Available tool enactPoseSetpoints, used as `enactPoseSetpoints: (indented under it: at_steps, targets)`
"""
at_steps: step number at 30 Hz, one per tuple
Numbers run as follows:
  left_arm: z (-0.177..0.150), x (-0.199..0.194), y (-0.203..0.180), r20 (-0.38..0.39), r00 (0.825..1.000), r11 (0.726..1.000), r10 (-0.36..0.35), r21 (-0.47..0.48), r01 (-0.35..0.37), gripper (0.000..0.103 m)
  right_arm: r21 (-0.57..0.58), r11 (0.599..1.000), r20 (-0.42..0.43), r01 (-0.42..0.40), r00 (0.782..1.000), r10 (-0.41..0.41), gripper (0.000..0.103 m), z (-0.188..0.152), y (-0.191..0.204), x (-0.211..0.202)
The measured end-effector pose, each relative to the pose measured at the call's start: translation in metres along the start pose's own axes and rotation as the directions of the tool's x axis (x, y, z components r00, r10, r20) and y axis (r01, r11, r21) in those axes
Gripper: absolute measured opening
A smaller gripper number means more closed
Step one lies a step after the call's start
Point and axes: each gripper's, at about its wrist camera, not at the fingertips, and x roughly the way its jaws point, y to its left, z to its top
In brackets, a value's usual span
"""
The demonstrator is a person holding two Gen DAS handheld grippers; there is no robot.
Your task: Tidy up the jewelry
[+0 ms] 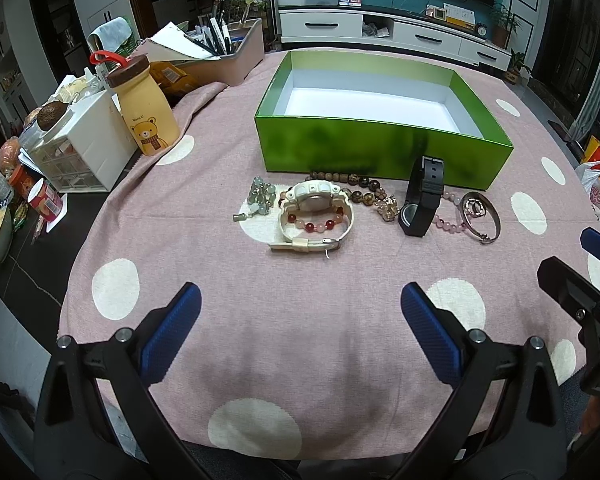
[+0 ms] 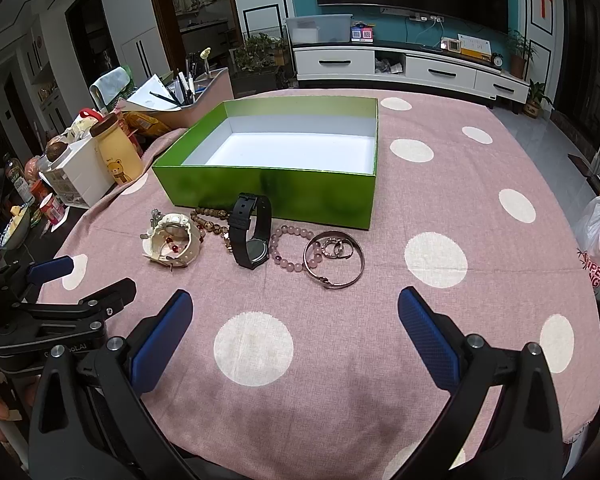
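Left wrist view: the left gripper (image 1: 300, 312) is held low over a pink tablecloth (image 1: 300, 360) with cream dots, its blue-padded jaws spread wide and nothing between them. A green box (image 1: 380, 148) with a white inside is seen open and empty at the middle of the table, and the jewelry is laid in a row just in front of its near wall. From the box's left corner to its right corner are seen a pale green bead bracelet (image 1: 260, 198), a white watch (image 1: 314, 210) with a red and pink bead bracelet (image 1: 314, 224) lying inside its strap loop, a brown bead bracelet (image 1: 356, 184) close to the box wall, a black watch (image 1: 422, 200) standing on its edge, a pink bead bracelet (image 1: 446, 216) and a metal bangle (image 1: 482, 216). A yellow bear bottle (image 1: 146, 108) is seen to the left of the box, well apart from the row. In the right wrist view, the right gripper (image 2: 296, 320) is likewise shown spread wide and empty, in front of the bangle and short of the row, with the box beyond.
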Motion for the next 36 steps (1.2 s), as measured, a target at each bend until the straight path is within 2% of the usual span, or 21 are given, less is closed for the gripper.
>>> enactPoseSetpoints:
  at_steps: [8,15,19,29,31,36]
  targets:
    - [-0.001,0.000,-0.001,0.002,1.000,1.000,-0.006,-0.004,0.006,0.101,0.005,1.000,0.002,-0.002,1.000,0.002,0.102,0.000,-0.001,-0.001]
    - [-0.006,0.001,0.012,0.042,0.992,0.990,-0.123,-0.063,0.125,0.101,0.012,0.999,0.037,-0.051,0.998,0.050,0.102,-0.002,-0.016,-0.004]
    - [-0.011,0.009,0.028,0.049,0.987,0.981,-0.156,-0.111,0.160,0.101,0.020,0.997,0.056,-0.073,0.996,0.072,0.102,-0.005,-0.026,-0.005]
    - [-0.018,0.031,0.057,0.064,0.979,0.957,-0.191,-0.210,0.200,0.100,0.079,0.991,0.011,-0.110,0.994,0.109,0.102,-0.020,-0.043,0.017]
    - [-0.018,0.034,0.057,0.069,0.978,0.955,-0.196,-0.213,0.206,0.097,0.086,0.989,0.013,-0.117,0.993,0.116,0.100,-0.020,-0.043,0.019]
    - [-0.011,0.045,0.054,0.069,0.975,0.952,-0.212,-0.210,0.222,0.079,0.094,0.986,0.004,-0.139,0.990,0.139,0.094,-0.021,-0.044,0.028]
